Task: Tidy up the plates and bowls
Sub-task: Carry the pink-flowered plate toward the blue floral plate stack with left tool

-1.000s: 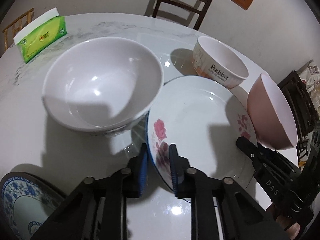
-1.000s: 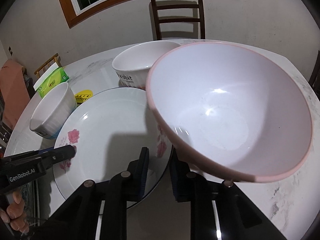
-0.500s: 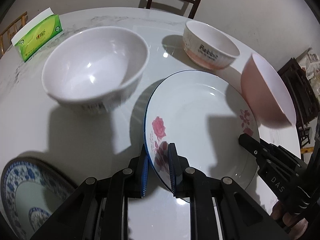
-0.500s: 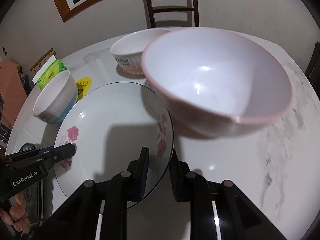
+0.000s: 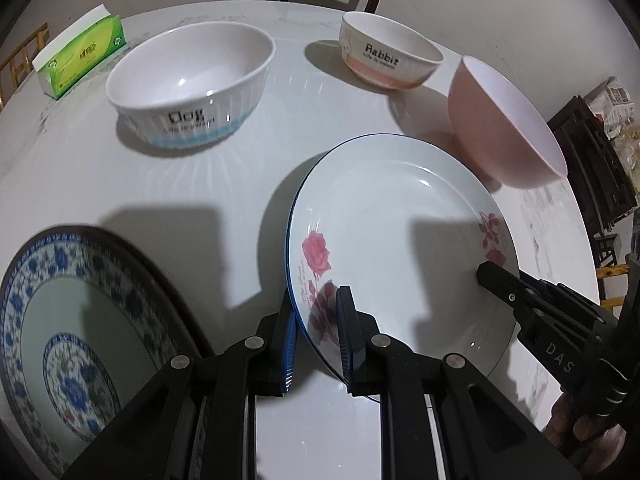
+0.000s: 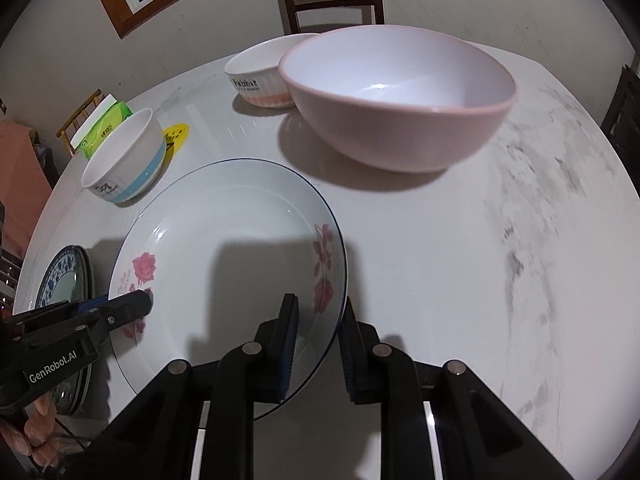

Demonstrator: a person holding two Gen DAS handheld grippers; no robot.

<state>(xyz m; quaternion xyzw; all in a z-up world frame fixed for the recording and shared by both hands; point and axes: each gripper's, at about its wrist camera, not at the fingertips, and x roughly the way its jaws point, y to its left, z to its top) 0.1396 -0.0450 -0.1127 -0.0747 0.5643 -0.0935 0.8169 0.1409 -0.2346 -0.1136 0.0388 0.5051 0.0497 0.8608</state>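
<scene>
Your left tool (image 5: 316,332): jaws nearly closed, blue pads clamped on the near-left rim of the rose plate (image 5: 400,248), one pad above the rim and one below.

Your right tool (image 6: 318,344): jaws likewise narrow, gripping the same plate's opposite rim, beside the red flower print.

Rose plate: white, dark blue edge line, pink roses on two sides. You hold it between both tools, tilted, over the near part of the desk (image 5: 120,184); whether its far edge touches the surface cannot be told.

Blue-patterned plate (image 5: 68,340): lies on the desk at the near-left edge, just beside the held plate.

Pink bowl (image 6: 396,100): upright on the desk, beyond the rose plate toward the right side.

"Rabbit" bowl (image 5: 388,56): white with a pink base band, behind the pink bowl near the far edge.

"Dog" bowl (image 5: 192,84): white with a blue base band, left of centre.

Tissue pack (image 5: 80,62): green, at the far-left edge.
</scene>
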